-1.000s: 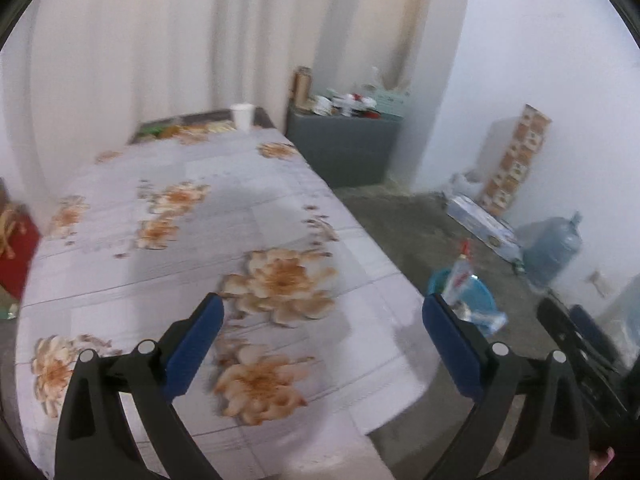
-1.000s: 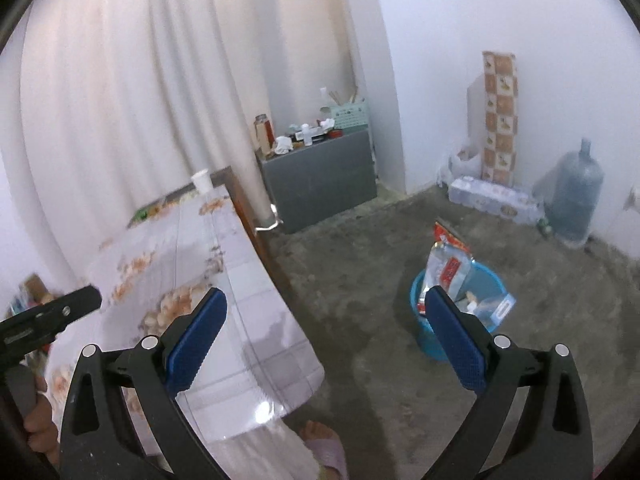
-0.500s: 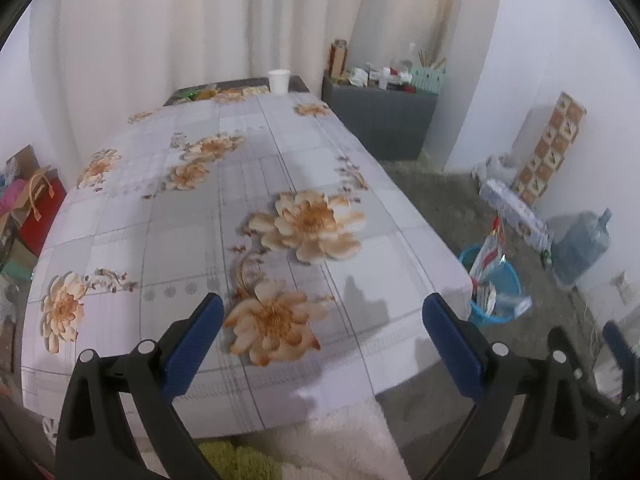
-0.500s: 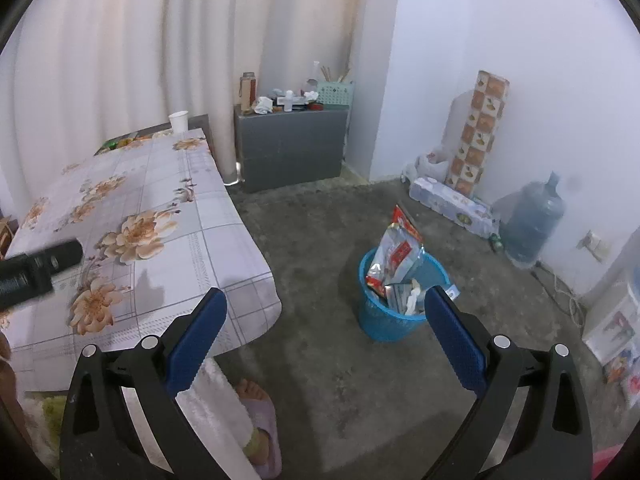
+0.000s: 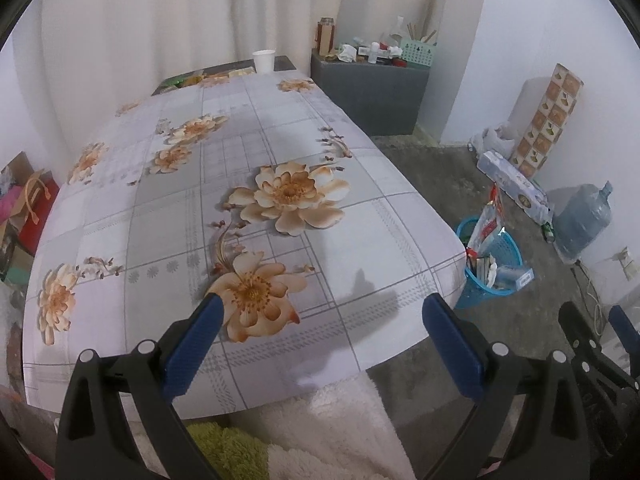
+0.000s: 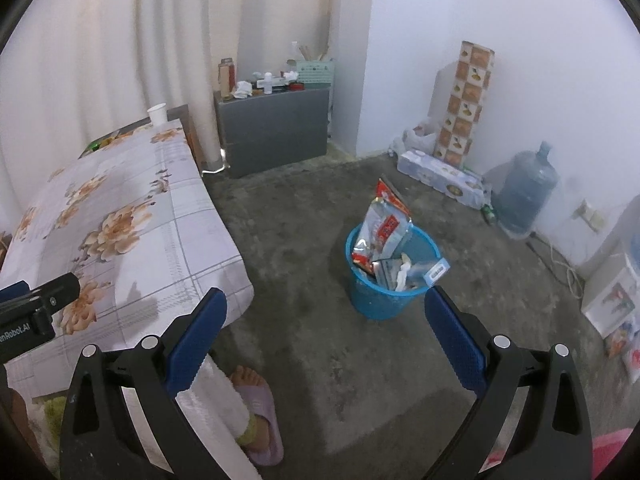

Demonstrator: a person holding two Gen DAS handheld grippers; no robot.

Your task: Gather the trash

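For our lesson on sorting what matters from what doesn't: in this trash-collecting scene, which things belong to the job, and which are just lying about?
Belong to the job:
- blue bin on the floor
- wrappers sticking out of it
- left tool, open and empty
- right tool, open and empty

Just lying about:
- paper cup
- water jug
- grey cabinet
- floral tablecloth

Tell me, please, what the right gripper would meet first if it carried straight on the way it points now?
Probably the bare concrete floor, just left of the blue trash basket. The right gripper is open and empty; depth is hard to judge through the fisheye.
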